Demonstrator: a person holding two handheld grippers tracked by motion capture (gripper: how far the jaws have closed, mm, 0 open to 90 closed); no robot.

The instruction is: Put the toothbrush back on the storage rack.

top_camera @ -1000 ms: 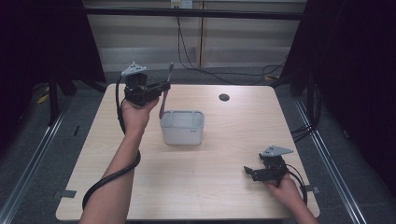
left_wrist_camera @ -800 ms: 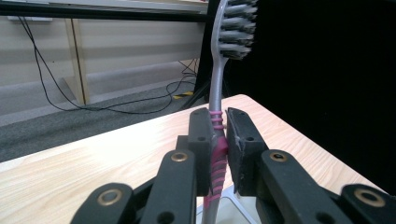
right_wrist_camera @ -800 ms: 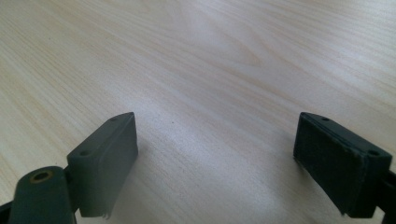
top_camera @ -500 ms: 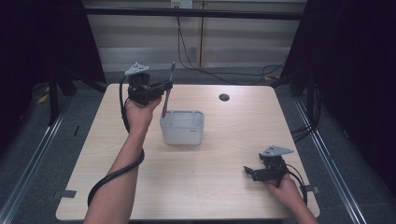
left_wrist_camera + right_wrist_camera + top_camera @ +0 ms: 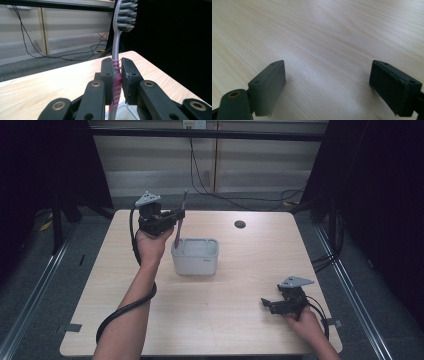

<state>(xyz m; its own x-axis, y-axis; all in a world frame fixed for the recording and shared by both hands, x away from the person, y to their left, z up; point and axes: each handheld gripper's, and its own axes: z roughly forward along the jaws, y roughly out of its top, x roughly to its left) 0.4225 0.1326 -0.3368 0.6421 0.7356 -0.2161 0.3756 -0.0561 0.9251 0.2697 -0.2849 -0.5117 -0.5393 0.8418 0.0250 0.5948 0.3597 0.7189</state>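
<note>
Left gripper [image 5: 117,75] fingers clamped on toothbrush [image 5: 115,53] at pink-banded grip, handle upright, bristle head up. In high view left gripper [image 5: 172,217] raised above desk [image 5: 235,270], toothbrush [image 5: 180,217] just over left rim of white tub [image 5: 195,256], lower end dipping behind rim. Right gripper [image 5: 332,87] fingers wide apart, nothing between, bare wood beneath. Right gripper [image 5: 270,304] low near desk's front right corner, well apart from tub.
</note>
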